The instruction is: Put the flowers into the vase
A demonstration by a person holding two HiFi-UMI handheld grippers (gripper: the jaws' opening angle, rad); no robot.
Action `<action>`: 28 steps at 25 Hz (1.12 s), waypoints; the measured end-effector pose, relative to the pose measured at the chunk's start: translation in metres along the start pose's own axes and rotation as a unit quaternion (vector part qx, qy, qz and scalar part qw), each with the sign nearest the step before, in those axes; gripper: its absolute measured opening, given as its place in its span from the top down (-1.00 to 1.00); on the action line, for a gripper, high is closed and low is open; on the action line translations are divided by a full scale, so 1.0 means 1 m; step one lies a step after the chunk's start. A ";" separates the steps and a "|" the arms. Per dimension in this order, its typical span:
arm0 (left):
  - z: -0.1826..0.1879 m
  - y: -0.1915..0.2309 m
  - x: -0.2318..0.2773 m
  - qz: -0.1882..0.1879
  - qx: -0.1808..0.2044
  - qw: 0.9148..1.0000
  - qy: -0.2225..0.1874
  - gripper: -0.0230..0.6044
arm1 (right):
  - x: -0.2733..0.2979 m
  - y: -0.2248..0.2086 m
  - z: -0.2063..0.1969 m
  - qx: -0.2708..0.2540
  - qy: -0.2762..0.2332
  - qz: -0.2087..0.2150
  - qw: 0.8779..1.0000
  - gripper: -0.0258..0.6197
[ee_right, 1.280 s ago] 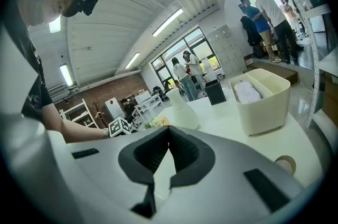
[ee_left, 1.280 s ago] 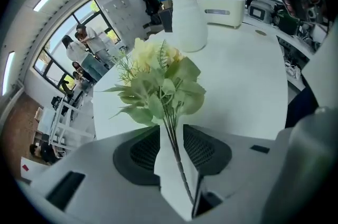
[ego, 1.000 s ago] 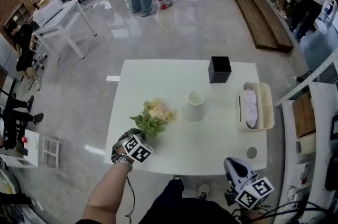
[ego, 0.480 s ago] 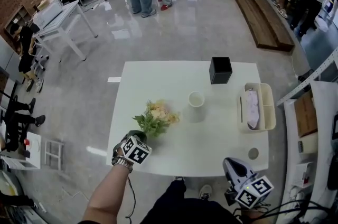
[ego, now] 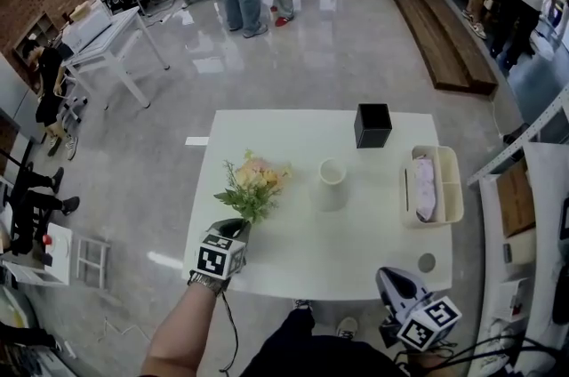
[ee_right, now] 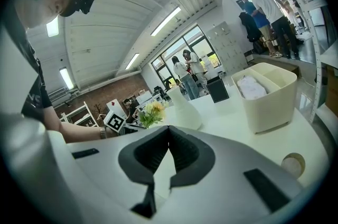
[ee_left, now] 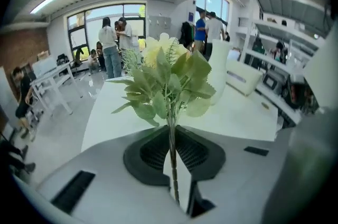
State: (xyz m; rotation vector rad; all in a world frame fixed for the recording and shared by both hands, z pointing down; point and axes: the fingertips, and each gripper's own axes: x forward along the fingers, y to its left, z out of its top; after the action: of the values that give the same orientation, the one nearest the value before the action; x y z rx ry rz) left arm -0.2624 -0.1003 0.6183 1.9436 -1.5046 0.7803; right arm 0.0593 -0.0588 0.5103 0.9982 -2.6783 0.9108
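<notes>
A small bunch of flowers [ego: 252, 187] with green leaves and pale yellow and peach heads stands upright above the left part of the white table [ego: 356, 251]. My left gripper [ego: 236, 230] is shut on its thin stems; its jaws have just been closing with the stems between them. In the left gripper view the flowers [ee_left: 166, 77] rise straight out of the left gripper [ee_left: 172, 162]. The white vase [ego: 332, 182] stands at mid-table, to the right of the bunch; the vase [ee_right: 182, 106] also shows in the right gripper view. My right gripper [ego: 388, 276] hovers at the near right table edge, shut and empty [ee_right: 169, 132].
A black box [ego: 372, 125] sits at the far side of the table. A cream bin [ego: 433, 151] holding white cloth lies along the right edge. A small round disc [ego: 427, 262] lies near the front right corner. Several people stand far behind.
The left gripper has risen and rolled, lifting the bunch off the table from lying flat to standing upright. The right gripper has not moved.
</notes>
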 end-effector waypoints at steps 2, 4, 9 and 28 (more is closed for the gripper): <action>0.022 -0.002 -0.010 -0.025 -0.055 0.996 -0.061 0.80 | 0.001 -0.001 -0.001 0.000 -0.001 0.003 1.000 0.91; 0.047 -0.005 -0.024 -0.056 -0.096 0.985 -0.130 0.80 | 0.002 -0.002 -0.001 0.000 -0.002 0.005 1.000 0.91; 0.112 -0.014 -0.072 -0.110 -0.119 0.950 -0.268 0.80 | 0.001 0.007 0.004 -0.001 -0.004 0.011 1.000 0.91; 0.255 -0.107 -0.124 -0.252 -0.024 0.857 -0.449 0.80 | 0.009 0.018 0.022 -0.032 -0.030 -0.003 0.999 0.91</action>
State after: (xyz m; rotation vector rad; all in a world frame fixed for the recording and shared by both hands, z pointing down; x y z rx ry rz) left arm -0.1556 -0.1815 0.3467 2.6529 -1.2878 -0.4797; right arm 0.0427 -0.0661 0.4863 1.0359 -2.7321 0.8021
